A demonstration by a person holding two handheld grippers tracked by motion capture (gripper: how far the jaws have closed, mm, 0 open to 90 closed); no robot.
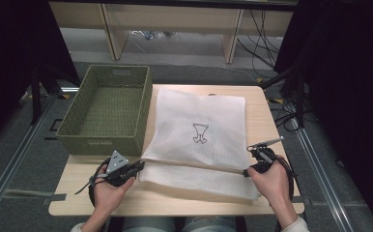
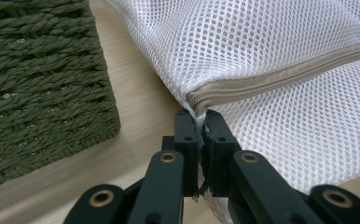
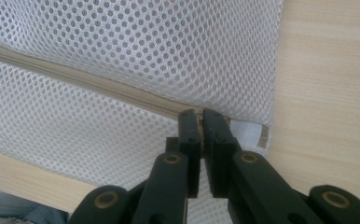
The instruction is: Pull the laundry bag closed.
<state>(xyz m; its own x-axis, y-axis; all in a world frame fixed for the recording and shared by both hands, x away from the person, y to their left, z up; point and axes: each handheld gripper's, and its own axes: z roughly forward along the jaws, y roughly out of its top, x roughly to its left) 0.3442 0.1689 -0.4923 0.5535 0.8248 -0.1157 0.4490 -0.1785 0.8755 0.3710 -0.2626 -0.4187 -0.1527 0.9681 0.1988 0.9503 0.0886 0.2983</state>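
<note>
At the near edge of the pale wood worktop (image 1: 204,205) a person's two hands come in, each holding tongs. The left tongs (image 1: 138,166) sit at the near left corner of a white mesh bag (image 1: 199,130); in the left gripper view the left tongs (image 2: 200,122) have their jaws drawn together, clamped on the bag (image 2: 280,56) where its beige zip (image 2: 271,79) ends. The right tongs (image 1: 247,171) meet the same zip line at the bag's near right side; in the right gripper view the right tongs (image 3: 201,122) are pinched onto the zip (image 3: 99,84) close to the bag's (image 3: 145,42) right edge, with only a thin gap between the jaws. The bag lies flat across the middle of the worktop, its near strip folded along the zip, and a small dark outline print (image 1: 200,133) shows at its centre. Just left of the bag stands a green woven basket (image 1: 73,121), its side (image 2: 38,84) close to the left tongs. Beyond the worktop are grey floor (image 1: 175,46), wooden legs (image 1: 113,34), loose cables (image 1: 264,34) and dark curtains (image 1: 339,72) at both sides.
</note>
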